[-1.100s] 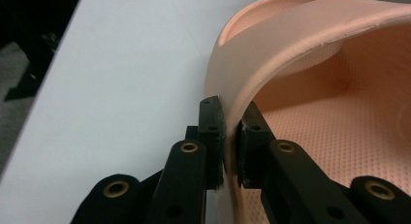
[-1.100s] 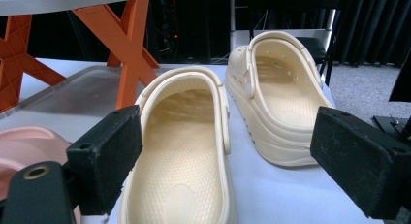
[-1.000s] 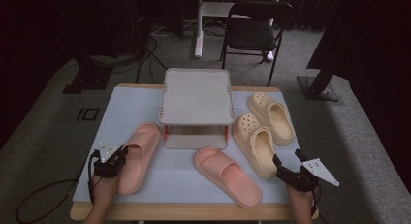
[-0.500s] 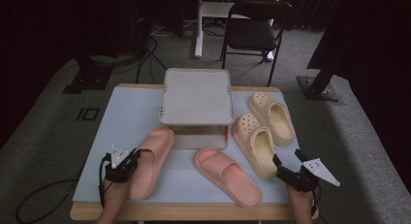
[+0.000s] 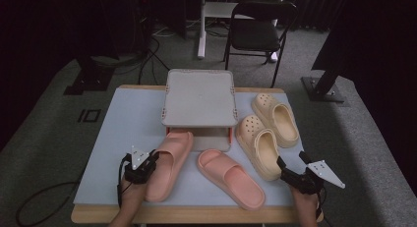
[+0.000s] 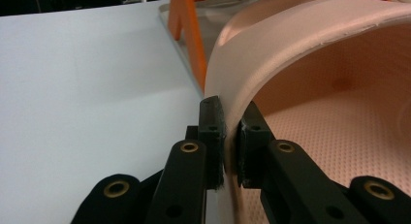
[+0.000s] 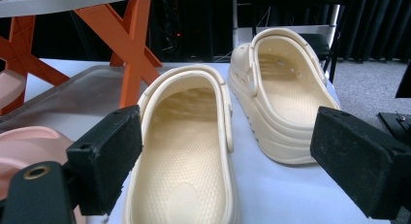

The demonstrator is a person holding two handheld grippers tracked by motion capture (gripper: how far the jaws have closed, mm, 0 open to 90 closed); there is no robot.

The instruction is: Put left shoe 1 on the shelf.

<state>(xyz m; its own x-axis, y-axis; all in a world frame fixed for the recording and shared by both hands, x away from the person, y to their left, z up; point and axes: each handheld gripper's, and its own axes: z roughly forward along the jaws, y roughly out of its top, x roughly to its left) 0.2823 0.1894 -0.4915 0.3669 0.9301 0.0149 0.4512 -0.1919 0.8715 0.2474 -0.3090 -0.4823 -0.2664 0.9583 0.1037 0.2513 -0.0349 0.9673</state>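
Left gripper (image 6: 225,136) clamping pink slide's (image 5: 167,160) side wall between jaws. Right gripper (image 5: 291,169) hovering jaws apart behind cream clog (image 7: 184,151).

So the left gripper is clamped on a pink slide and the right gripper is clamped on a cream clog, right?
Not quite. The left gripper is clamped on the pink slide's side wall, but the right gripper is open; the right gripper view shows its fingers spread wide, short of the cream clog.
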